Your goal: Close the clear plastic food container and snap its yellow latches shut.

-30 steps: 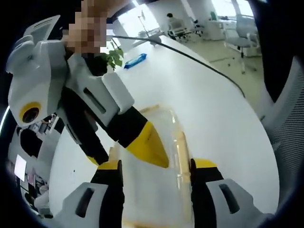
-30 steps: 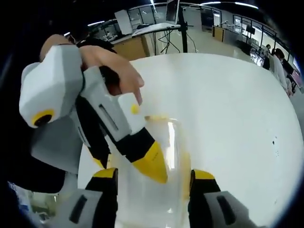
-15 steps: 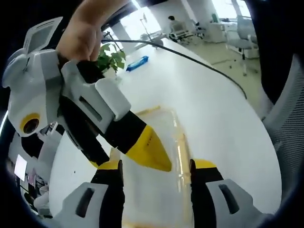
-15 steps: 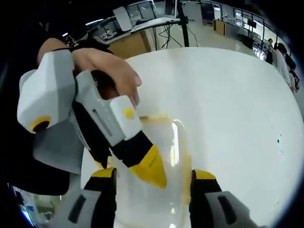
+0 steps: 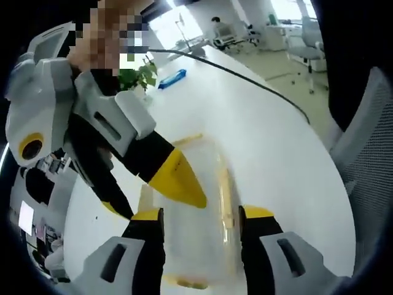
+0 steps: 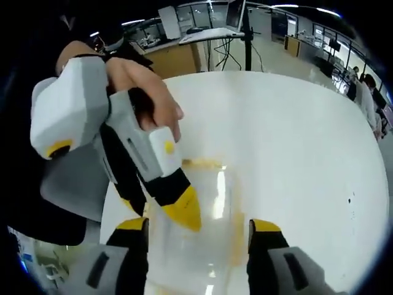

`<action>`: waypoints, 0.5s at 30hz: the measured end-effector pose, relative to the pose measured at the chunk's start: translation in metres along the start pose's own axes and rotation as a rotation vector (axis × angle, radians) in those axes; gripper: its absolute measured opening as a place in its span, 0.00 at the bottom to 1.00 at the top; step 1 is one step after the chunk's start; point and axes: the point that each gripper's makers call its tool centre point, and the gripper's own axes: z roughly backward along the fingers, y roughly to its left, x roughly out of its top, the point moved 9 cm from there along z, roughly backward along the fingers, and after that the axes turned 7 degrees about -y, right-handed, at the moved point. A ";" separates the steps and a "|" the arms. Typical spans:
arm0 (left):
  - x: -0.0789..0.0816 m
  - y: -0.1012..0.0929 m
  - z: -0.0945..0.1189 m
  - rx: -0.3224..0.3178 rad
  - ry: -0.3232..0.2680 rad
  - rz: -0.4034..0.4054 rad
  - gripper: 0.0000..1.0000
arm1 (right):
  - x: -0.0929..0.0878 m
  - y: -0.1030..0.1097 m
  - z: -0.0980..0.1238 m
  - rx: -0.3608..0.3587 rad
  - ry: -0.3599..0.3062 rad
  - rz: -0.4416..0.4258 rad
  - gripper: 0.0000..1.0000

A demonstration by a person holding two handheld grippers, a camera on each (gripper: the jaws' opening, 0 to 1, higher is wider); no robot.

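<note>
Container (image 5: 199, 203) slightly lower than before

Left gripper view: taken from close above, angled down between its own jaws onto the clear container (image 5: 199, 209) on the white table (image 5: 276, 153). Right gripper view: taken likewise, from the opposing side. Shared: container (image 6: 206, 215), tabletop (image 6: 295, 141); each opposing gripper is seen entering at upper left.

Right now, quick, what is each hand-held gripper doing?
Left hand-held gripper: open, astride the clear container.
Right hand-held gripper: open, astride the same container.
</note>
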 end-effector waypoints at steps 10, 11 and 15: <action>0.008 -0.001 0.008 -0.008 -0.017 -0.031 0.51 | 0.001 0.002 0.007 -0.044 0.028 0.041 0.65; 0.008 0.000 0.009 -0.011 -0.018 -0.025 0.51 | 0.001 0.002 0.008 -0.056 0.028 0.050 0.65; 0.006 0.003 0.014 -0.006 -0.012 0.009 0.53 | 0.000 0.007 0.011 -0.078 0.029 0.050 0.65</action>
